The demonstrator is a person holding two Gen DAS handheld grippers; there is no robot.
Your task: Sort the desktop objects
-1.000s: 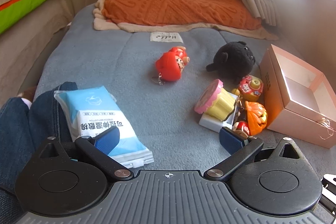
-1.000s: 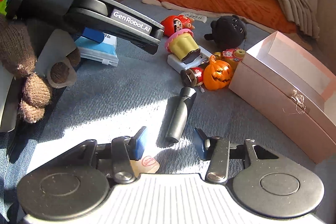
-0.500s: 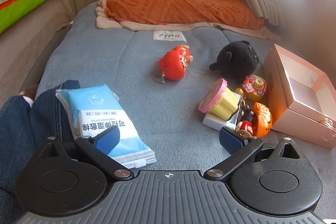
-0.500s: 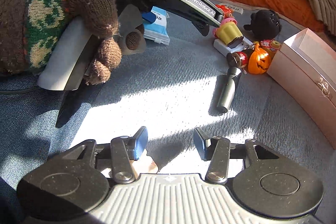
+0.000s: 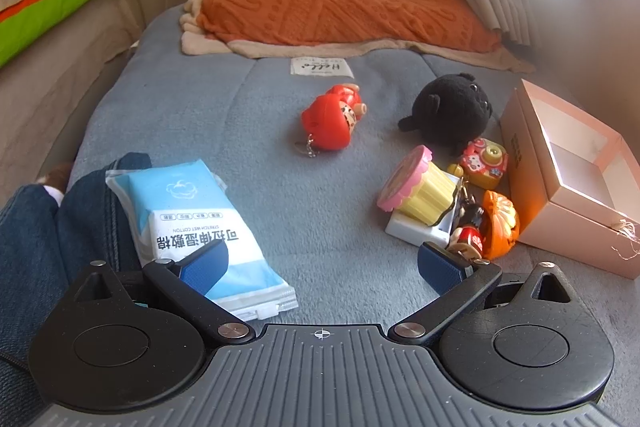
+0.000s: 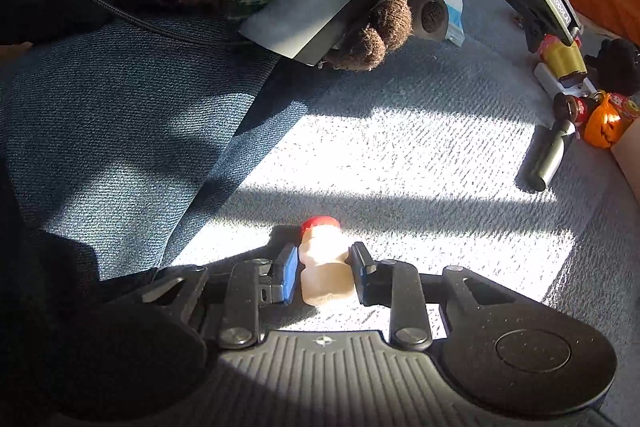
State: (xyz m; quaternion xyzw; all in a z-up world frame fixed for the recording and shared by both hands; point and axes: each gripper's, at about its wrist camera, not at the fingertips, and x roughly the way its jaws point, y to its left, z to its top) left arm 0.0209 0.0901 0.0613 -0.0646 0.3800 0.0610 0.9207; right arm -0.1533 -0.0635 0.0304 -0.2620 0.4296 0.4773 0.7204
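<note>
While your right gripper (image 6: pixel 325 269) pinches the small red-capped bottle (image 6: pixel 323 261) lying on the grey blanket (image 6: pixel 420 155) near its front edge, your left gripper (image 5: pixel 322 265) hangs released over bare blanket, between the wet-wipes pack (image 5: pixel 192 223) and the toy cluster beside the pink box (image 5: pixel 568 179) at the right edge.

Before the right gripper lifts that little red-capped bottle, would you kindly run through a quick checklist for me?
1. Small red-capped bottle sits between the right gripper pads: ok.
2. Pads shut on the bottle body, not the cap: ok.
3. Bottle lying on the grey blanket, not yet lifted: ok.
4. Pink box open to receive items: ok.
5. Left gripper open, holding nothing: ok.
6. Grip firm enough for lifting: cannot tell.
</note>
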